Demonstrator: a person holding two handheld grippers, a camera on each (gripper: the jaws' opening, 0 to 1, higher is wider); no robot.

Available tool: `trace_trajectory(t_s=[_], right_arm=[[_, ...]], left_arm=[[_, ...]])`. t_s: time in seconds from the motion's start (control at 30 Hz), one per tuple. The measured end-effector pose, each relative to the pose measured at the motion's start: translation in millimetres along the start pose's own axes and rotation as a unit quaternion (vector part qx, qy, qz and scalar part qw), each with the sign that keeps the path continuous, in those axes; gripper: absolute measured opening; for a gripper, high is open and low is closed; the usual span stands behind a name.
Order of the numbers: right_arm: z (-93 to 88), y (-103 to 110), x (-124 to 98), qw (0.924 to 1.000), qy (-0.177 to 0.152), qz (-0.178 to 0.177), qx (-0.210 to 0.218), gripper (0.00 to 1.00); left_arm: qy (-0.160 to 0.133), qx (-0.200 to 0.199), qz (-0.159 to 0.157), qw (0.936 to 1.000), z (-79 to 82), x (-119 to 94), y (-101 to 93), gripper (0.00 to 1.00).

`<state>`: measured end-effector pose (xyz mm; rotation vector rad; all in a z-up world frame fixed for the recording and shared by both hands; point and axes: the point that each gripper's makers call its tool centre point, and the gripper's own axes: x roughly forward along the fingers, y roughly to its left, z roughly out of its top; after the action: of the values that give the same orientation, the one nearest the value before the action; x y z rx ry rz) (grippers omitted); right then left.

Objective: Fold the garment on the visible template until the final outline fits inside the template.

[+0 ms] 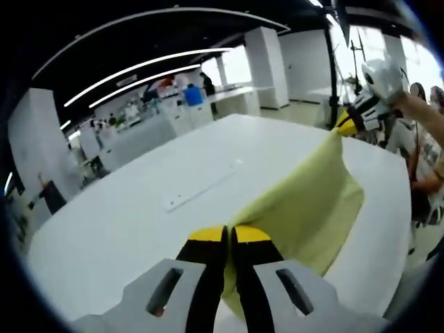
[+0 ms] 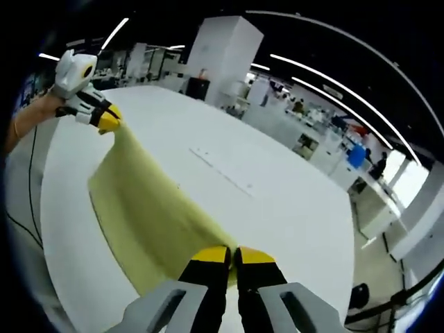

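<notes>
Jaws of left gripper [image 1: 229, 234] pressed together, yellow tips meeting at approx 6 o'clock in left gripper view, pinching one edge of the yellow garment [image 1: 305, 201]. Cloth runs from that pinch up toward 2 o'clock, where the right gripper [image 1: 345, 125] holds its far corner, raised off the table; a hand [image 1: 381, 78] in a white glove grips that tool, w/ a bare forearm behind. Fabric hangs stretched between the two pinch pts, lower edge sagging to the white table [image 1: 139, 208] at approx 4 o'clock. Right gripper view: own jaws likewise closed, tips [image 2: 234, 258] together at 6 o'clock on the near edge of the garment [image 2: 146, 208]; cloth spreads toward 10 o'clock, ending at the left gripper [image 2: 109, 119], also clamped on a corner. Lower part of the fabric lies on the table [image 2: 263, 201] along its 8 o'clock side. Thin pale strip on the tabletop [image 1: 201, 189], just beside the cloth at approx 10 o'clock from the left jaws; same marks seen in right gripper view [image 2: 220, 170] at 12 o'clock from those jaws; cannot tell if it is the template. Beyond the table: white benches [image 1: 208, 104], white column [image 2: 222, 55], ceiling light strips [image 1: 139, 69]. People stand at 3 o'clock edge of left gripper view [image 1: 420, 149].
</notes>
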<state>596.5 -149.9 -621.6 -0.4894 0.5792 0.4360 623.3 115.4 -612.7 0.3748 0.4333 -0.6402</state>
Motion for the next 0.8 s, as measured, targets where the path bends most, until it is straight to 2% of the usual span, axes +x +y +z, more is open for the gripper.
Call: trace_trajectory(t_s=[0.43,0.67,0.8], right_arm=[[-25.4,-1.7,62.8,0.9984,0.051,0.01,-0.019,0.0],[-40.0,-1.6,92.8,0.9972,0.072,0.021,0.006,0.0],[-49.0,1.7,105.3,0.996,0.084,0.031,0.003,0.0]], left_arm=[[0.043,-0.03,-0.011,0.9986,-41.3,54.9,13.3,0.01],[0.068,-0.038,-0.022,0.9968,-64.4,81.0,16.2,0.01],[0.078,-0.048,-0.028,0.9954,-77.2,93.9,17.2,0.01]])
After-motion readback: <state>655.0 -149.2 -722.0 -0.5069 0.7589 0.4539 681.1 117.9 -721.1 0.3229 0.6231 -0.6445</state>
